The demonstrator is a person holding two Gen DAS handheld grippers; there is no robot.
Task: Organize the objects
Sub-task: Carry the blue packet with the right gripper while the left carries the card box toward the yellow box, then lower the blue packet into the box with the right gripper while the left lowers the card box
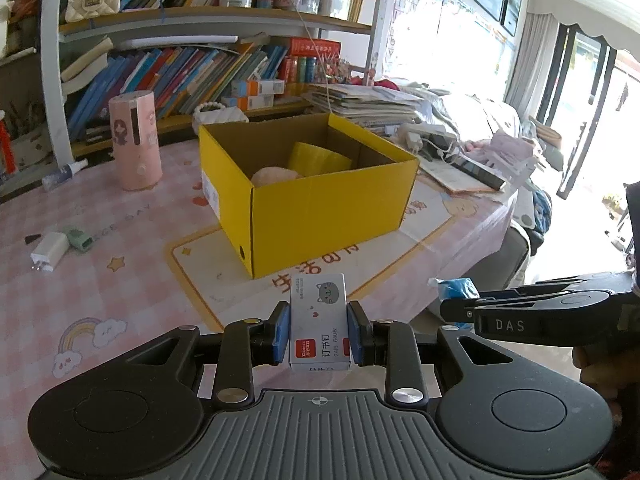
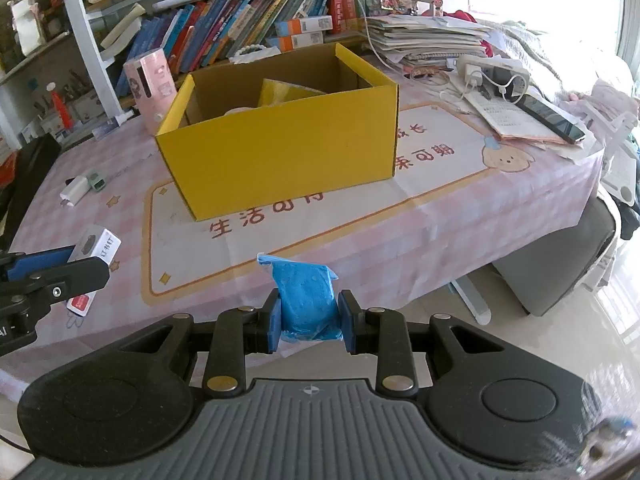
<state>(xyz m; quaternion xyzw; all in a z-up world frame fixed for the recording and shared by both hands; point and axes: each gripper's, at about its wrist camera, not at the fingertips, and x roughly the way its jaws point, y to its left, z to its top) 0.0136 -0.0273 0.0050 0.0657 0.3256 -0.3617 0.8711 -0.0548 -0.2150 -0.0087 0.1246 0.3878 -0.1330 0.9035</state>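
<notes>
My left gripper [image 1: 319,330] is shut on a small white staple box [image 1: 319,320] with a grey cat print and a red label, held above the table's near edge. My right gripper [image 2: 307,322] is shut on a blue plastic packet [image 2: 306,300]. An open yellow cardboard box [image 1: 320,208] [image 2: 288,152] stands on the pink tablecloth ahead of both grippers; inside it lie a yellow item [image 1: 318,158] and a pale rounded thing [image 1: 274,176]. The right gripper [image 1: 448,306] with the blue packet [image 1: 454,290] shows at the right of the left wrist view. The left gripper [image 2: 80,268] with its staple box [image 2: 94,248] shows at the left of the right wrist view.
A pink cylinder [image 1: 136,140] stands left of the box. A white charger [image 1: 48,254] and a green clip [image 1: 78,236] lie at the left. Papers [image 2: 424,40], a power strip [image 2: 492,70] and a phone [image 2: 552,114] crowd the right. Bookshelves [image 1: 180,72] stand behind. The table edge [image 2: 520,240] drops off at the right.
</notes>
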